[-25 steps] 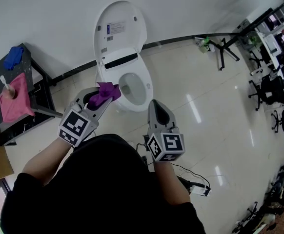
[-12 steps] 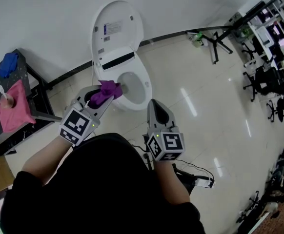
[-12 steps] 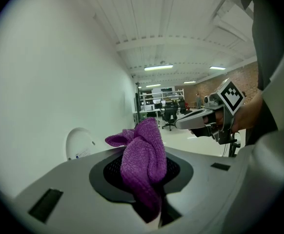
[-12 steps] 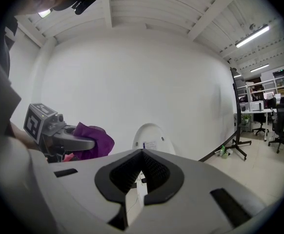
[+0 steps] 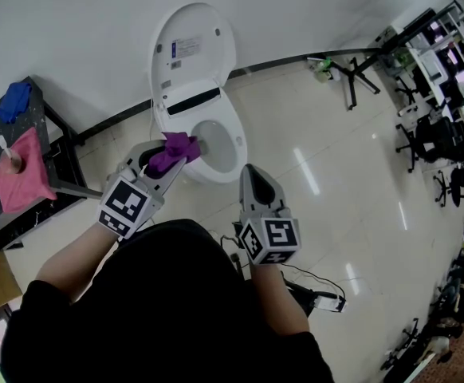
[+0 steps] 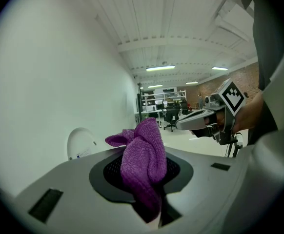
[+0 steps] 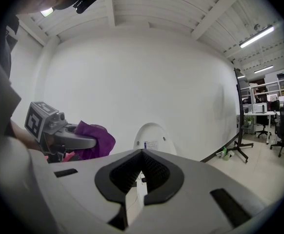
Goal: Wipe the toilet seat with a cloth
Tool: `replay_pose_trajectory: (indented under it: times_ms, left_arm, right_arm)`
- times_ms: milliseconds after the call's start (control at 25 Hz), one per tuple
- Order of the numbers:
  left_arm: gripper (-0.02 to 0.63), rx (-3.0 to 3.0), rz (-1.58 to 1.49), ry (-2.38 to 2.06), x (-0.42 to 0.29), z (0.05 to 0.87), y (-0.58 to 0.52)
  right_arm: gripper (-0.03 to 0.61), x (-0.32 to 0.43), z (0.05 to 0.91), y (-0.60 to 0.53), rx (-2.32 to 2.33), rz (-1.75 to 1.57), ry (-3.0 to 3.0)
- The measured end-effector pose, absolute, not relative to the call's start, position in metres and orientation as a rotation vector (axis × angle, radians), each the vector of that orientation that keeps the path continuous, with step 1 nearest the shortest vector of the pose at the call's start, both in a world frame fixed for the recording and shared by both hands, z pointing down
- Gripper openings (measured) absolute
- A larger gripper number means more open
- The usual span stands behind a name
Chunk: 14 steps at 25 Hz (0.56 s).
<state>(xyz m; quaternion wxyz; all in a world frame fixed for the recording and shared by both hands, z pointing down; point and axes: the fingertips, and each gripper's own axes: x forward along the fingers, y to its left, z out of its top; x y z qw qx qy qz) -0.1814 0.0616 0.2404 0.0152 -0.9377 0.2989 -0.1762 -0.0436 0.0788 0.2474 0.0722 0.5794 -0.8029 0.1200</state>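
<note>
The white toilet stands against the wall with its lid [image 5: 192, 45] raised, and its seat [image 5: 230, 164] rings the open bowl. My left gripper [image 5: 168, 159] is shut on a purple cloth [image 5: 173, 150], held at the seat's near-left rim; I cannot tell whether the cloth touches it. The cloth [image 6: 143, 161] bunches up between the jaws in the left gripper view. My right gripper [image 5: 253, 172] hovers over the floor just in front of the bowl, shut with nothing in it. The right gripper view shows the lid [image 7: 152, 138] and the cloth [image 7: 94, 140] beyond its jaws.
A black table [image 5: 59, 134] at the left carries a pink cloth [image 5: 23, 170] and a blue cloth [image 5: 14, 102]. A black tripod stand [image 5: 351, 74] and a green bottle [image 5: 321, 68] are by the wall at right. A cable and small device [image 5: 321, 299] lie on the floor.
The head view has shifted slightly, so the toilet sits a little further left. The purple cloth now overlaps the seat's left rim a bit more. Both grippers keep their states.
</note>
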Motion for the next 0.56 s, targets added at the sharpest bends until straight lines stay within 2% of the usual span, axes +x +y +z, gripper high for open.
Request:
replay_pose_trajectory:
  times_ms: [560]
  left_arm:
    - [0.100, -2.916, -0.549, 0.933, -0.1783, 0.2387, 0.0655]
  right_arm:
    - [0.014, -0.0418, 0.2455, 0.0826, 1.739, 0.352, -2.422]
